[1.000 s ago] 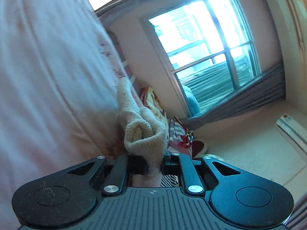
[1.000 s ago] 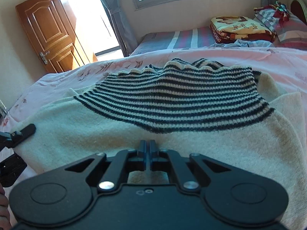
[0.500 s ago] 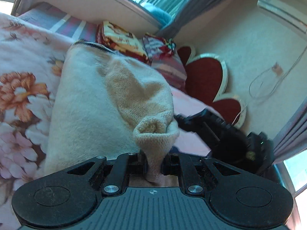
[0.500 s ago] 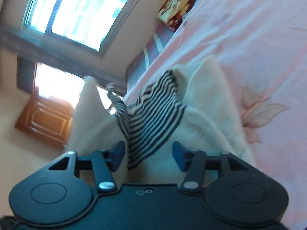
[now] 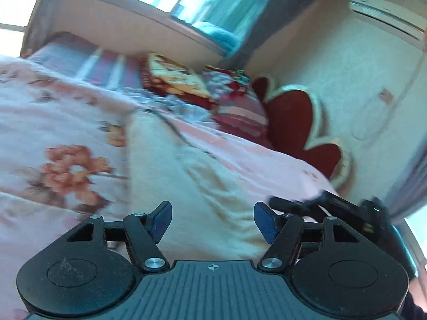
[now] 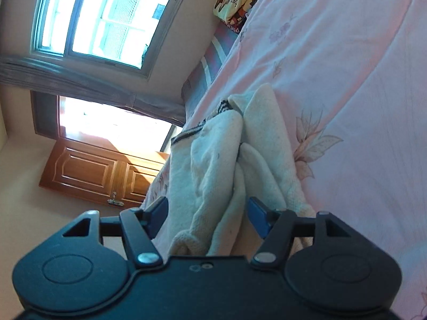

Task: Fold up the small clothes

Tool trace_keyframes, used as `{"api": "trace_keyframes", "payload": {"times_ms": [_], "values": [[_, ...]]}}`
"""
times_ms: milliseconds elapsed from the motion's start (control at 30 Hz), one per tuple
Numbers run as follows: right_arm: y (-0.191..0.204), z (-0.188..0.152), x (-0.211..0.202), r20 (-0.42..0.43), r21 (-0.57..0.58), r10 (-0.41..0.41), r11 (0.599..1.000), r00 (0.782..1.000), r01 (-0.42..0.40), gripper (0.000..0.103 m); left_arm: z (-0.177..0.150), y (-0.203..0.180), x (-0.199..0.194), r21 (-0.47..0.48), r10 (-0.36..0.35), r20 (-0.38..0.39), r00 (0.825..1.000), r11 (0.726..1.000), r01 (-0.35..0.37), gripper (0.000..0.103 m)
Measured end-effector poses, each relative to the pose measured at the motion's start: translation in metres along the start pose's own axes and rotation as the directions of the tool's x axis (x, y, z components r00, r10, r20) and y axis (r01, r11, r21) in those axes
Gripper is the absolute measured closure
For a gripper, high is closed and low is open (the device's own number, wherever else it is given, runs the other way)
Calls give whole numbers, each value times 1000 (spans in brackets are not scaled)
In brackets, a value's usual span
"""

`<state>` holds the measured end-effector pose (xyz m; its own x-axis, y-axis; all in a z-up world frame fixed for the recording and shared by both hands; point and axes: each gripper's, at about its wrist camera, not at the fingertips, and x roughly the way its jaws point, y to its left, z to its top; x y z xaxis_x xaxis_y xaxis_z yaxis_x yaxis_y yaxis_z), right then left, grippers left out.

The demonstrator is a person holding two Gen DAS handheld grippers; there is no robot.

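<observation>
A: The left tongs stand with their blue-padded fingers well apart, nothing between them but the cream sweater lying below. The right tongs are spread just as wide, and a loose fold of the same sweater lies in the gap without either pad pressing on it.

B: Where does the sweater sit?

A: On the bed's pink floral cover, folded over on itself into a long cream strip. In the right wrist view only a sliver of its dark-striped part peeks out at the far end of the strip, toward the window side of the bed.

B: Are the two tools close together?

A: Yes. From the left wrist view the right tongs show as a black bar just beside the sweater's right edge.

B: Anything else on the bed?

A: Folded blankets and a striped pillow at the head end, against the red heart-shaped headboard. That view is blurred.
</observation>
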<state>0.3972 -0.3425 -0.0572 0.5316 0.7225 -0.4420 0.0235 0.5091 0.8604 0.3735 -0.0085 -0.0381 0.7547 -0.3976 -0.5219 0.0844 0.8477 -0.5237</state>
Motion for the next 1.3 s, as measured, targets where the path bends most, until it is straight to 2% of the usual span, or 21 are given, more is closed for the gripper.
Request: {"api": "trace_keyframes", "payload": {"times_ms": [33,133,200,267,300,333,433,500,567,600,667,767,867,967,1067,1100,1200,1267,1300], "values": [[4,0,7,-19,-10,-18,1000,1000,17,37,6,14,4,-23,47,-12,999,999,-47,36],[13,0,31,-76,-44,-81,996,994,78,37,11,41,33,-25,108,-101,989,994,-111,36],[22,-4,42,-81,-115,-143,984,986,133,38,4,48,46,-6,121,-122,985,992,-122,36],[37,-10,50,-56,-235,-189,957,980,171,45,-3,51,53,-17,116,-123,986,993,-119,35],[47,-15,54,-42,-324,-234,923,971,208,74,-6,51,54,-23,116,-115,987,993,-119,35],[57,-22,57,-15,-405,-278,880,960,249,82,-7,51,53,-25,116,-111,987,992,-120,35],[87,-45,50,97,-622,-301,725,949,294,83,-7,40,56,24,143,-86,986,990,-141,36],[101,-56,40,171,-704,-279,637,945,315,83,-5,28,58,79,157,-77,985,985,-151,36],[106,-62,26,230,-728,-256,596,939,341,83,-3,18,63,116,147,-82,986,984,-137,37],[104,-61,21,248,-723,-255,593,935,354,83,-3,13,66,133,142,-89,986,983,-129,37],[91,-52,18,246,-691,-274,623,930,367,83,-4,0,73,186,155,-103,983,973,-134,37],[62,-42,29,200,-643,-322,669,925,372,83,-6,-11,78,234,185,-114,976,960,-155,37],[42,-38,35,160,-586,-296,740,942,332,83,-5,-12,76,248,186,-117,976,957,-152,37],[40,-32,29,124,-561,-271,774,954,293,78,0,-9,73,231,168,-139,976,964,-133,37],[42,-18,9,186,-508,-220,813,958,286,59,12,-12,63,245,151,-100,984,962,-122,37],[40,-11,5,207,-486,-197,830,958,275,46,17,-12,62,241,147,-93,985,963,-121,37],[27,20,9,194,-370,-154,903,969,218,48,31,-11,68,227,143,-78,987,966,-122,38],[22,36,18,183,-318,-152,926,971,205,52,39,-11,78,224,145,-93,985,967,-121,48],[21,42,24,177,-308,-167,927,970,216,64,40,-10,85,228,163,-106,981,964,-136,49]]}}
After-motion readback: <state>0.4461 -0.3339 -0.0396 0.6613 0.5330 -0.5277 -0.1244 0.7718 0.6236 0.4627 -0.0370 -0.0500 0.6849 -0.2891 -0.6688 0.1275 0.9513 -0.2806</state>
